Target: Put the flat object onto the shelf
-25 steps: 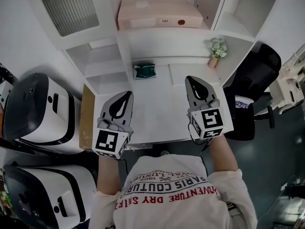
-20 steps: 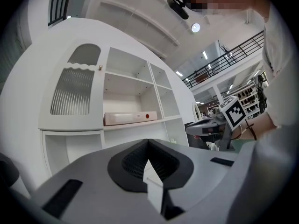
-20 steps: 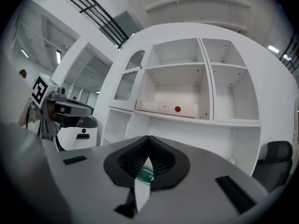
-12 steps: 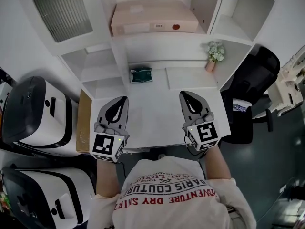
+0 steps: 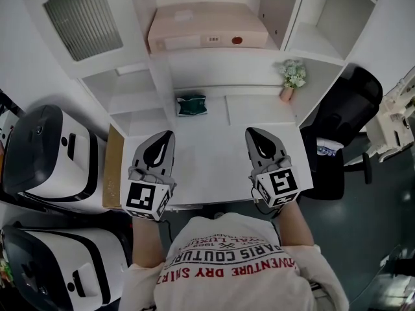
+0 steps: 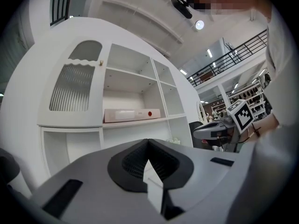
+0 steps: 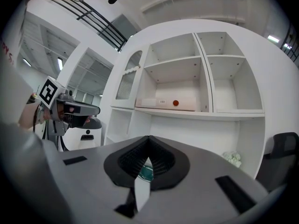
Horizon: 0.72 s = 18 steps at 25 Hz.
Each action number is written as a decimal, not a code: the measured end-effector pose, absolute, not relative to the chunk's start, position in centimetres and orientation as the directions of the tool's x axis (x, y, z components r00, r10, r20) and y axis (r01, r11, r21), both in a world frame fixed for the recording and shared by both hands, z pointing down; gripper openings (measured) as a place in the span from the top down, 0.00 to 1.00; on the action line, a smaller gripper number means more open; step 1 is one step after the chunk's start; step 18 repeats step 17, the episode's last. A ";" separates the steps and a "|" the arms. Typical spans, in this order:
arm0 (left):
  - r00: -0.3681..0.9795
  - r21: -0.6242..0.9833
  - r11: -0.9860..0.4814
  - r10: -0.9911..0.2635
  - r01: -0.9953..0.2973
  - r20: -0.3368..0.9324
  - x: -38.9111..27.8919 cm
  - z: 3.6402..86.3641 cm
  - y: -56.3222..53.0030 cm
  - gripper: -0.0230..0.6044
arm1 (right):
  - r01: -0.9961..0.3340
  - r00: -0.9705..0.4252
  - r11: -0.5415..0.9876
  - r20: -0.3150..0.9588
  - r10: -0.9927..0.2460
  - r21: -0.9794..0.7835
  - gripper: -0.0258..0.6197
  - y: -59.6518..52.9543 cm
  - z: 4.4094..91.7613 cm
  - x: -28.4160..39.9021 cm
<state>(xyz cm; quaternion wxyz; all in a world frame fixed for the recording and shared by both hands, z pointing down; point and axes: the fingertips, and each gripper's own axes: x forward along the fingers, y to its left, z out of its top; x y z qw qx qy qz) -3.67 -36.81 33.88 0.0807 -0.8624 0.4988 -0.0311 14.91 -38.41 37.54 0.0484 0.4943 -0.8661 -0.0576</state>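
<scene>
I saw a white desk (image 5: 211, 151) below a ribbed-glass cabinet door (image 5: 81, 11), with a black office chair (image 5: 353, 96) beside it on a dark floor (image 5: 382, 206). A railed balcony (image 6: 233, 55) and a round ceiling light (image 6: 199, 24) showed overhead.

Pouch: small dark-green crumpled pouch (image 5: 191, 104), upper middle, lying on the white bench (image 5: 214, 164).
Plant: pale flowers in a little pink pot (image 5: 292, 80), upper right.
Chair: black office chair (image 5: 347, 105), right edge.
Machines: white-and-black rounded machine (image 5: 48, 154), left; a second one (image 5: 58, 267), lower left.

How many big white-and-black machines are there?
2. The upper machine sits left of the desk; the lower machine sits nearer the person. More may hide off-picture.
</scene>
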 end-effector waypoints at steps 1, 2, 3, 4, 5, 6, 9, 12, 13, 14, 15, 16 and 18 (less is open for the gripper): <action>0.501 -0.170 -0.490 -0.865 -0.855 -0.027 -3.4 33.9 -36.9 0.95 | -0.853 -0.505 0.503 0.024 -0.863 0.142 0.92 -38.6 37.5 15.1; 0.502 -0.170 -0.491 -0.864 -0.854 -0.027 -3.2 34.0 -37.0 0.95 | -0.854 -0.504 0.502 0.021 -0.863 0.134 0.92 -38.7 37.5 15.2; 0.504 -0.171 -0.493 -0.863 -0.853 -0.025 -3.0 34.1 -37.1 0.95 | -0.855 -0.505 0.503 0.018 -0.863 0.126 0.92 -38.9 37.5 15.3; 0.507 -0.171 -0.496 -0.862 -0.851 -0.022 -2.8 34.2 -37.2 0.95 | -0.856 -0.504 0.502 0.015 -0.863 0.119 0.92 -39.0 37.5 15.3; 0.508 -0.171 -0.498 -0.861 -0.850 -0.020 -2.6 34.3 -37.3 0.95 | -0.857 -0.504 0.502 0.014 -0.864 0.118 0.92 -39.1 37.5 15.3; 0.508 -0.171 -0.498 -0.861 -0.850 -0.018 -2.5 34.3 -37.4 0.95 | -0.857 -0.504 0.501 0.013 -0.864 0.120 0.92 -39.2 37.4 15.3; 0.504 -0.172 -0.493 -0.864 -0.853 -0.019 -2.4 34.3 -37.7 0.95 | -0.851 -0.511 0.508 0.010 -0.859 0.130 0.92 -39.5 37.3 15.1; 0.500 -0.173 -0.489 -0.866 -0.855 -0.021 -2.3 34.3 -37.9 0.95 | -0.849 -0.513 0.509 0.010 -0.858 0.143 0.92 -39.7 37.3 15.3; 0.500 -0.172 -0.490 -0.866 -0.855 -0.020 -2.2 34.3 -38.0 0.95 | -0.849 -0.512 0.508 0.011 -0.859 0.144 0.92 -39.8 37.3 15.4; 0.500 -0.171 -0.490 -0.866 -0.855 -0.019 -2.1 34.4 -38.2 0.95 | -0.850 -0.511 0.507 0.012 -0.859 0.144 0.92 -39.9 37.4 15.6; 0.500 -0.170 -0.490 -0.866 -0.855 -0.017 -2.0 34.4 -38.3 0.95 | -0.850 -0.510 0.507 0.013 -0.860 0.142 0.92 -40.0 37.4 15.7; 0.500 -0.170 -0.490 -0.866 -0.855 -0.015 -2.0 34.5 -38.5 0.95 | -0.851 -0.509 0.506 0.014 -0.861 0.141 0.92 -40.2 37.4 15.8; 0.500 -0.169 -0.491 -0.866 -0.855 -0.013 -1.9 34.5 -38.6 0.95 | -0.852 -0.508 0.505 0.015 -0.861 0.140 0.92 -40.3 37.4 15.9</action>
